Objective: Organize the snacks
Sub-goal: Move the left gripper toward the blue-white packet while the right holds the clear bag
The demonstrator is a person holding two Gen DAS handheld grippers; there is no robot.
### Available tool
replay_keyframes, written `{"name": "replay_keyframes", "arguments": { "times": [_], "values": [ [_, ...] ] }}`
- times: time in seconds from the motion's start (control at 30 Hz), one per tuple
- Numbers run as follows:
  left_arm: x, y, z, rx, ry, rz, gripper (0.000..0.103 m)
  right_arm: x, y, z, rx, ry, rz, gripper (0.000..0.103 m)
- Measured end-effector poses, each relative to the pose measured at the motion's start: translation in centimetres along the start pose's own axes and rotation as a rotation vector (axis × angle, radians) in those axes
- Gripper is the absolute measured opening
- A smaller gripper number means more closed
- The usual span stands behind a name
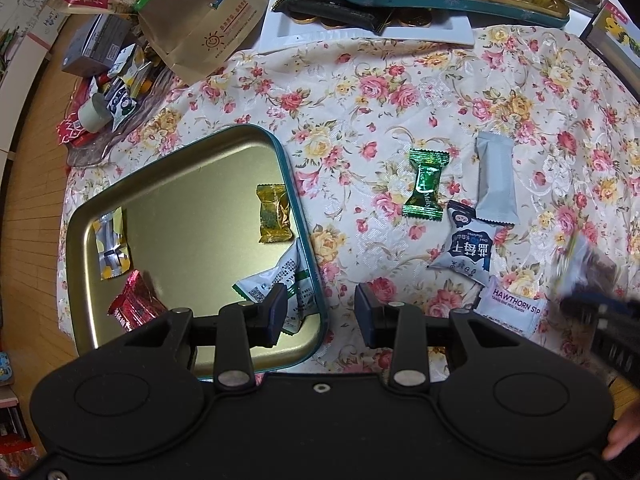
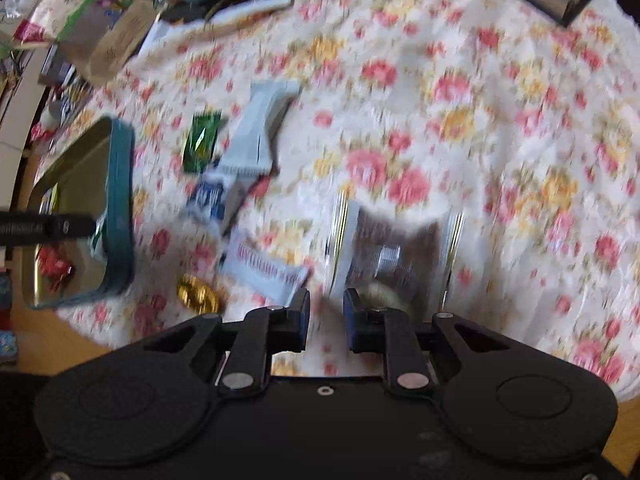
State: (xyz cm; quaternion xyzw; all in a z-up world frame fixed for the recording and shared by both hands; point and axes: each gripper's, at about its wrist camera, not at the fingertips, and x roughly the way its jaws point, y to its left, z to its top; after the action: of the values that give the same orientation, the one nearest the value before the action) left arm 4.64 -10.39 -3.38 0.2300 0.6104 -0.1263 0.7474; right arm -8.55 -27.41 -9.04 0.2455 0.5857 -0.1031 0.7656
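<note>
Landmark: teal-rimmed gold tin [image 1: 192, 184] on the floral cloth [image 1: 360, 92].
In tin: yellow candy [image 1: 274, 214], red packet [image 1: 134, 308], silver-yellow wrapper [image 1: 110, 248], white-green sachet [image 1: 280, 280].
Right of tin: green twist candy [image 1: 426, 186], grey bar [image 1: 494, 180], blue-white pouch [image 1: 468, 246], packet reading "HAWTHORN ST", cut off [image 1: 510, 308].
Behind tin: brown bag [image 1: 200, 20], boxes, white tray [image 1: 360, 28].
Left gripper [image 1: 320, 312]: jaws partly apart over the tin's right rim, holding nothing.
Right gripper [image 2: 326, 316]: jaws nearly closed on a clear-wrapped brown snack [image 2: 396, 252], right of the tin.
Hard to read: right view smeared; gold coin [image 2: 198, 294] near the tin's corner.
</note>
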Motion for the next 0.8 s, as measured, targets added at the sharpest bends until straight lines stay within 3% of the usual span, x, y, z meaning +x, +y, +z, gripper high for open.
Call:
{"name": "replay_keyframes", "arguments": {
  "times": [0.13, 0.3, 0.5, 0.67, 0.8],
  "values": [
    [-0.1, 0.5, -0.1, -0.007, 0.002, -0.013, 0.046, -1.2, -0.5, 1.8, 0.076, -0.141, 0.027, 0.021],
    [-0.3, 1.6, -0.4, -0.026, -0.003, -0.031, 0.046, -3.0, -1.5, 3.4, 0.100, -0.192, 0.037, 0.022],
    [-0.7, 2.0, -0.2, -0.028, -0.020, -0.100, 0.046, -2.8, -3.1, 3.2, 0.126, -0.155, -0.055, 0.027],
    [-1.8, 1.2, 0.5, -0.025, -0.083, -0.213, 0.047, -2.4, -4.1, 2.3, 0.219, -0.098, -0.004, 0.027],
    [-2.1, -0.8, 0.9, 0.019, -0.132, -0.245, 0.050, -2.9, -3.3, 2.1, 0.198, -0.113, -0.007, 0.027]
  ]
}}
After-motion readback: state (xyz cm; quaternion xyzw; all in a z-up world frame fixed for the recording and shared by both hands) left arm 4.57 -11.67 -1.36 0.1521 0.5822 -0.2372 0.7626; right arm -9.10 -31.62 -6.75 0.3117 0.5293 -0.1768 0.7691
